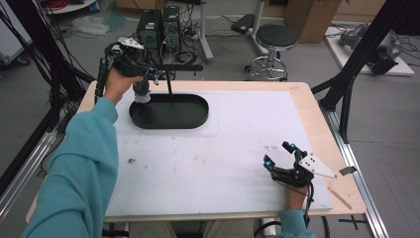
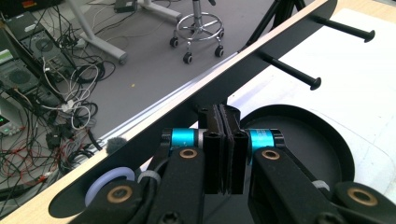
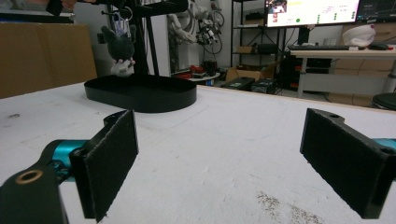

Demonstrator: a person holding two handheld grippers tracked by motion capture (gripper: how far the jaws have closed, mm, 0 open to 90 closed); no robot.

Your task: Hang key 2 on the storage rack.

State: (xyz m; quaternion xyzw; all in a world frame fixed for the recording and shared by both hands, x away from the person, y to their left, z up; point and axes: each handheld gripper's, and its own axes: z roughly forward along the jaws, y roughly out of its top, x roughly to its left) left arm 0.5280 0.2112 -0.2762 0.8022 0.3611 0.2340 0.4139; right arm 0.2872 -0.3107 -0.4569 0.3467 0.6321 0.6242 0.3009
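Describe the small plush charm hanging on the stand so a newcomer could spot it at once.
Start at the black oval tray on the far left part of the white table mat. A black stand rises from it, and the plush charm dangles from the crossbar's left end, below the left hand-held gripper. It is the one soft thing: dark grey above, white below.

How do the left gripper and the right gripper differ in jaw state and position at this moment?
The left gripper has its jaws shut, pad against pad; the right gripper has its jaws wide open with nothing between them. The left gripper is raised at the black hanging stand over the black oval tray; the right gripper lies low on the white table mat, away from the tray. Both have black jaws and blue fittings.
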